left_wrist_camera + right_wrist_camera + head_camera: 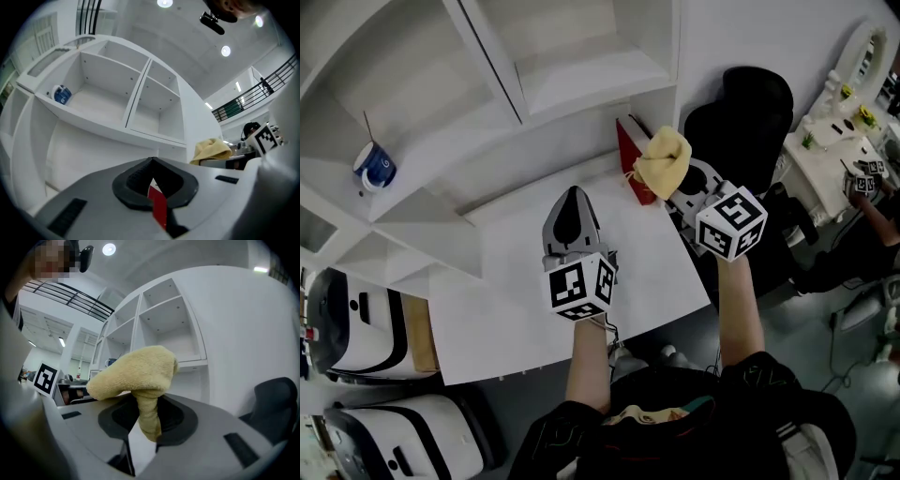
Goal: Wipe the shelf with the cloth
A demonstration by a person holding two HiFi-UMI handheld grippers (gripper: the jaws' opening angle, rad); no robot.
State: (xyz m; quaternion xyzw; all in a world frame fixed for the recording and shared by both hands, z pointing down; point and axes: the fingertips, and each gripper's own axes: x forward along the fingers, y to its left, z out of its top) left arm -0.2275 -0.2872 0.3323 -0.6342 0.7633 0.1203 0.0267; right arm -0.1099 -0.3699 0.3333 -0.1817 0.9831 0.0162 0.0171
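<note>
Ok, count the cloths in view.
1. The yellow cloth is pinched in the fingers of the right gripper, raised over the white desk's right edge. Others may be hidden inside the shelf.

No words, numbers or brand names can be read anywhere; the left cube [579, 286] and the right cube [731, 222] carry only black-and-white square markers, with no letters; the blue cup [375, 167] bears a pale mark too small to make out.
</note>
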